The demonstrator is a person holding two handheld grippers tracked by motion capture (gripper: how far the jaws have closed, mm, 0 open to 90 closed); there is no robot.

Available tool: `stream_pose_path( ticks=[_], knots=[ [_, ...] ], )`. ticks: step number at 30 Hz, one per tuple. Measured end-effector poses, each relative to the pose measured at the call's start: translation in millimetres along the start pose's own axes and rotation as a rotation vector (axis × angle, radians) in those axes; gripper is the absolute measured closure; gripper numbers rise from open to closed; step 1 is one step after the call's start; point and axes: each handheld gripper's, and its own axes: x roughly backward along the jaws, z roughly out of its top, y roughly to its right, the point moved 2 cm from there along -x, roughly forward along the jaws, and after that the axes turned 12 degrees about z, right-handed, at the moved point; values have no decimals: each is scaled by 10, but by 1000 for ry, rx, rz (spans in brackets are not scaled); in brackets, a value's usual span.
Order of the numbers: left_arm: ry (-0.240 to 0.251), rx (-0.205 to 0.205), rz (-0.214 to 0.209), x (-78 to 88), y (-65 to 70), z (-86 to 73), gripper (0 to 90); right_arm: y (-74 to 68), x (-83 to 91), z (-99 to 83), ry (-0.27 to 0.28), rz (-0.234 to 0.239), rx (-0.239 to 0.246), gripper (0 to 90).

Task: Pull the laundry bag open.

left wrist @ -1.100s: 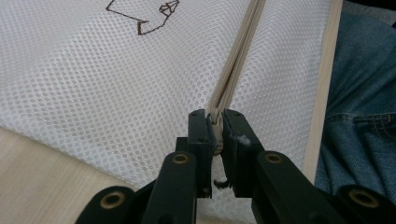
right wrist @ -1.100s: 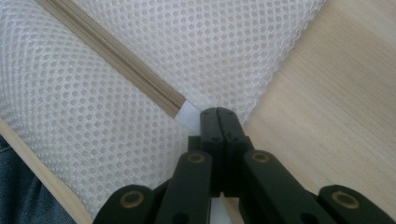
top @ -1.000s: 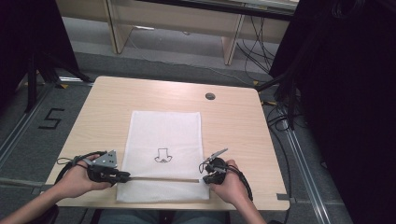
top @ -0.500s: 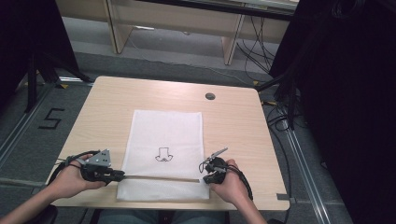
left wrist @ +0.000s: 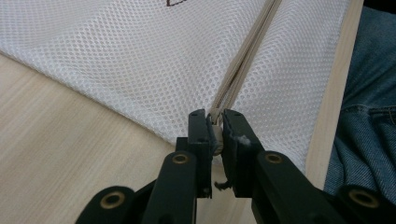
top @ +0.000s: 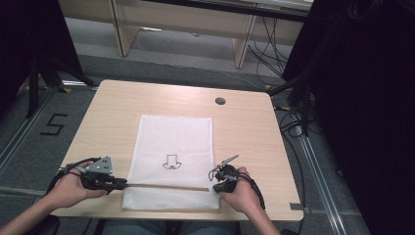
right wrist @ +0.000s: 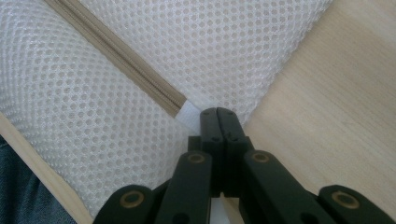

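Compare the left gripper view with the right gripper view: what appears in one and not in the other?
The left gripper view: the left gripper shut on the small pull of the beige zipper, and part of a dark printed drawing at the top edge.

The right gripper view: the right gripper shut on the edge of the white mesh laundry bag, beside the white fabric tab that ends the zipper.

Both: the mesh bag, the zipper, the light wooden table and blue denim past the table's edge.
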Motion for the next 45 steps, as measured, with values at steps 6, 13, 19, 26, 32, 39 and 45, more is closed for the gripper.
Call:
stream_pose_path(
  ticks=[6, 13, 19, 26, 32, 39, 45],
  knots=[
    [-34, -36, 59, 18, -58, -50, 821, 5, 0, -1, 2, 5, -1, 900],
    [-19, -6, 53, 51, -96, -92, 821, 11, 3, 5, -2, 8, 0, 900],
    [-26, 21, 49, 66, -90, -111, 821, 7, 5, 3, -4, 10, -4, 900],
    [-33, -3, 63, 87, -88, -119, 821, 5, 0, 1, 1, 10, -16, 900],
    [-32, -1, 62, 82, -82, -128, 821, 18, 0, 6, 1, 11, -1, 900],
    [0, -18, 62, 83, -94, -136, 808, 26, 6, -1, 4, 21, -12, 900],
    [74, 44, 23, 124, -67, -90, 634, 49, 29, -52, 75, 87, -88, 761]
  ],
)
